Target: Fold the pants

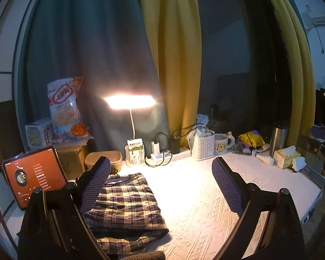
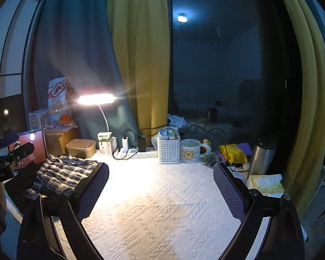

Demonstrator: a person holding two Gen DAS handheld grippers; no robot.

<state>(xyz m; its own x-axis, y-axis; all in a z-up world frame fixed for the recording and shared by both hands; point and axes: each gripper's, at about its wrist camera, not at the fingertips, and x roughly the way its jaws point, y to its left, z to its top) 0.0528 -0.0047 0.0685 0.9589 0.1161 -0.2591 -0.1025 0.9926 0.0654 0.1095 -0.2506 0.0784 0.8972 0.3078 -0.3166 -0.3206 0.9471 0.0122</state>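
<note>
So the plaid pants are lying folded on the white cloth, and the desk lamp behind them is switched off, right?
Not quite. The plaid pants do lie folded on the white cloth, but the desk lamp behind them is switched on; it glows brightly in the left wrist view and in the right wrist view alike.

Navy-and-cream plaid pants (image 1: 125, 203) lie on a white diamond-textured tablecloth (image 2: 162, 205) before teal and mustard curtains (image 1: 175, 54).

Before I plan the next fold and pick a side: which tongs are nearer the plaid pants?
Left. The left tongs hang open right over the plaid pants, one finger across their edge. The right tongs are open over bare tablecloth, with the pants off to their left.
</note>
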